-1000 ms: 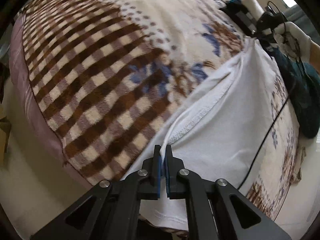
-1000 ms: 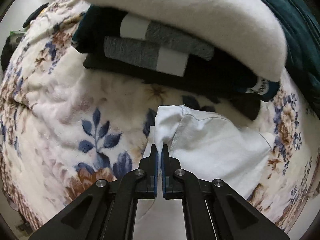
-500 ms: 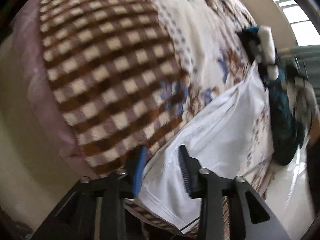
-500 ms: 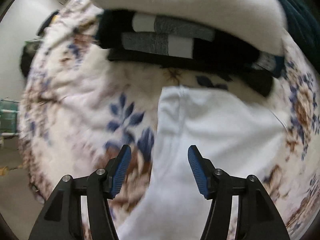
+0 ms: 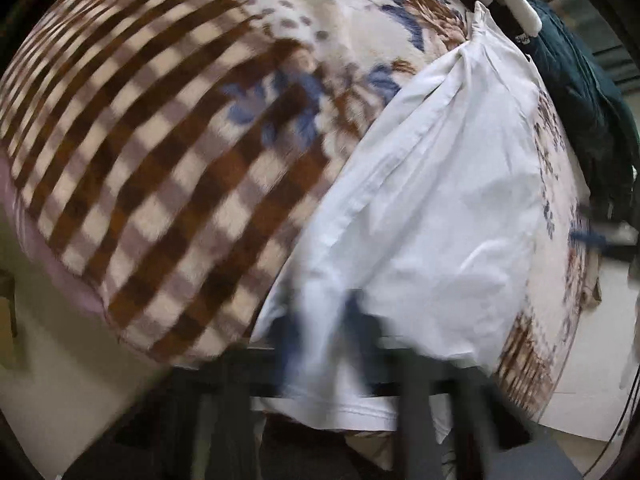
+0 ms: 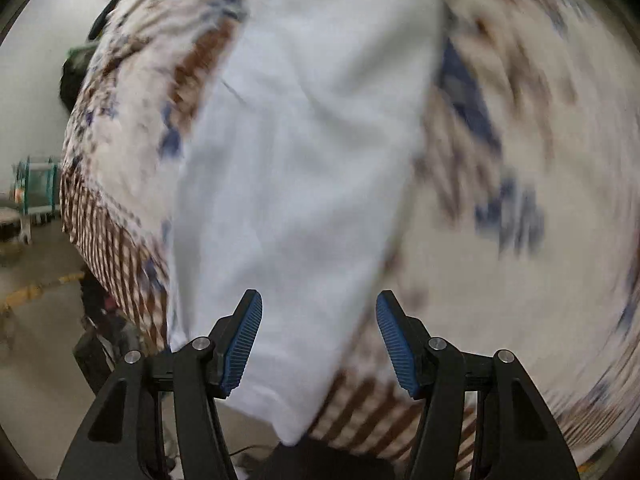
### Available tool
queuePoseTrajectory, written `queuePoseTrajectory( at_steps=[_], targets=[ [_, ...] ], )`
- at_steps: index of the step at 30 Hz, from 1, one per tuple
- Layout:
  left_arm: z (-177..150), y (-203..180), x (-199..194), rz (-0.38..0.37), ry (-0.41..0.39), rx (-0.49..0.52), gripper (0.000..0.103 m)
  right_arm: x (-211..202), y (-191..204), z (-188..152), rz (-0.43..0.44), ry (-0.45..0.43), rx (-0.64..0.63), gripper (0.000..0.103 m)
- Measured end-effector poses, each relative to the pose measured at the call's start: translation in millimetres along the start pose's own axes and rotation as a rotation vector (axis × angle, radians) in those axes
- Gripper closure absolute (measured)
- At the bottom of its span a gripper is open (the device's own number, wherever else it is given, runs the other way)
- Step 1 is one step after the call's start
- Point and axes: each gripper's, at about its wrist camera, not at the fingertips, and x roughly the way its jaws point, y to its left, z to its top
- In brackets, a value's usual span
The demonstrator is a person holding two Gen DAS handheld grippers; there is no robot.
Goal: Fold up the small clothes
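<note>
The white garment (image 6: pixel 304 168) lies on the blanket (image 5: pixel 168 152), long axis running straight ahead of our right gripper (image 6: pixel 319 344) — spread wide, empty; our left gripper (image 5: pixel 324 344) is too blurred to tell.

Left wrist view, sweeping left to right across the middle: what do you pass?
Bare floor → checked blanket → white garment → flowered blanket strip → dark green clothing.

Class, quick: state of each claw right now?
Left claw: blurred, cannot be told.
Right claw: open, holding nothing, over the white garment.
</note>
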Motion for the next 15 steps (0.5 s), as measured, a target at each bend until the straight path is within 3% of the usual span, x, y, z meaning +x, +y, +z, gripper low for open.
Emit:
queuePoseTrajectory(
  at_steps=[5,9,11,15],
  targets=[
    [-19.4,-4.3,-18.5,0.083,-0.003,0.130,0.100,55.6,-36.2,-73.8,0.126,0.067,0.188,0.041],
    [-18.3,3.1,-38.7,0.094,0.011,0.150,0.097,78.9,-31.4,-120.5,0.164,0.072,0.200,0.041],
    [-15.7,11.0,-48.6,0.056,-0.002,0.158,0.097,89.1,-26.8,-140.9,0.202,0.067,0.209,0.041],
    [-5.7,12.5,-45.8,0.006,-0.006,0.177,0.076,108.6,-23.9,-165.4,0.232,0.060,0.269,0.041]
  ],
)
